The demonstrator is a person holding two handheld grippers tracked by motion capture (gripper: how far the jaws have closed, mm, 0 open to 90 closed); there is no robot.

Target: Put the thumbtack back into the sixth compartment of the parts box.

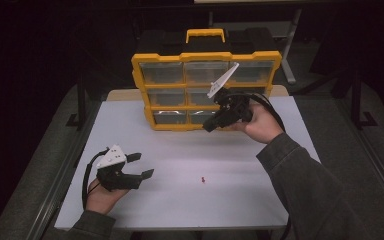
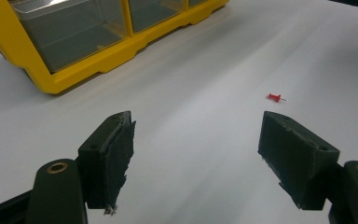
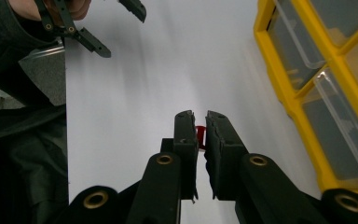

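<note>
- High view: the right gripper (image 1: 211, 126) is held in the air in front of the yellow organizer (image 1: 206, 90), near its lower row of clear drawers. The person's right hand (image 1: 260, 124) carries it, and the grey plate on top of it points up toward the top row.
- In the right gripper view, the two black jaws of the right gripper (image 3: 201, 122) stand almost closed. A small red pin (image 3: 200, 134) sits between them, so this gripper has the pin in its grip. Only a little of the red is visible, and I cannot tell which way the pin points.
- In the same view the yellow organizer (image 3: 289, 98) is on the right side, and the white table (image 3: 168, 70) lies under the jaws.
- The left gripper (image 1: 144, 165) rests low over the white table (image 1: 190, 200) at the near left, in the person's left hand (image 1: 100, 197). Its jaws are wide apart and nothing is between them.
- In the left gripper view, a second red pushpin (image 2: 274, 97) lies on its side on the white table (image 2: 205, 70), beyond the right-hand jaw and apart from it. The left gripper (image 2: 196, 135) does not touch it.
- In the high view this loose pushpin (image 1: 202, 179) is near the middle of the table, to the right of the left gripper and well apart from the organizer.
</note>
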